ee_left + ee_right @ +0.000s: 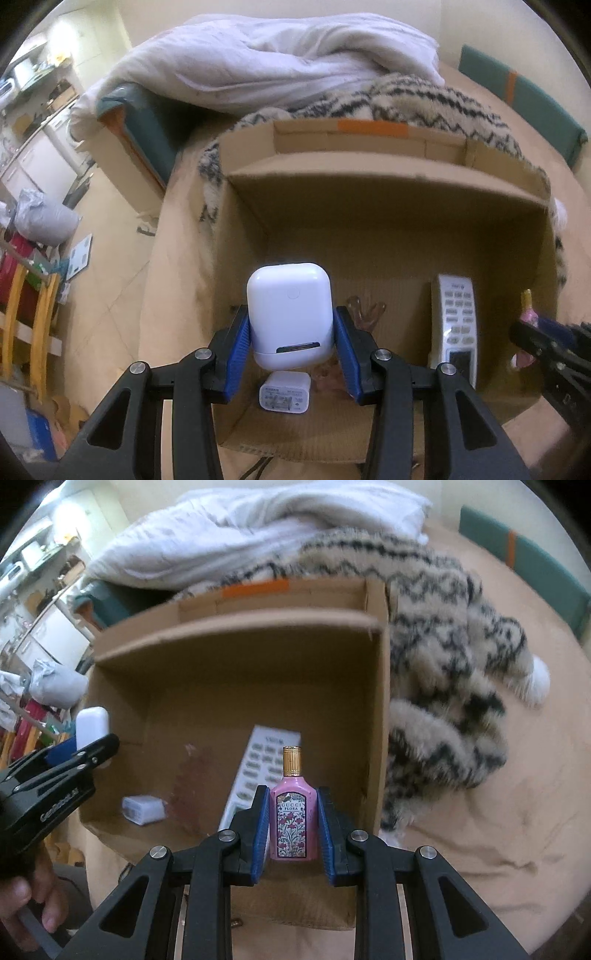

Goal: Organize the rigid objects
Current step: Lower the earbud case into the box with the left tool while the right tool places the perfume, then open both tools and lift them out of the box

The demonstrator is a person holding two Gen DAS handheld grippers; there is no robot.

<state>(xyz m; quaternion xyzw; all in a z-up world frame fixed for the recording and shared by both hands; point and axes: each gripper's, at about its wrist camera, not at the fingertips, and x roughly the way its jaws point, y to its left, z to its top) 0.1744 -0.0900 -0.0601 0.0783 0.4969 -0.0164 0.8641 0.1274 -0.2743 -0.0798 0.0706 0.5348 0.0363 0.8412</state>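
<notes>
The left claw [291, 343] is clamped on a white earbud case [288, 314], its blue pads pressing the case's two flat sides near the hinge end, and holds it above the open cardboard box [369, 173]. The right claw [291, 827] is clamped on a small pink perfume bottle [293, 819], pads on its narrow sides, gold cap pointing away from the claw, also over the box.

The case looks light, stiff and glossy, so it could slip or twist between the pads; a hold low on its broad flat faces seems best. The bottle is probably glass, heavier for its size and breakable, so I judge it wants setting down gently, not dropping, held by the body and not the cap.

Beneath the left claw on the box floor lies a white charger plug [284, 393]; just to the right of that claw is a clear brownish plastic piece [364, 312], too hazy to name, and further right a white remote [456, 325] lying along the box wall. The remote sits directly under and beyond the bottle, so it may get in the way there. The box rests on a bed with a tan sheet [498, 812]; a zigzag fleece blanket [443, 664] and a white duvet [277, 55] lie beyond it.
</notes>
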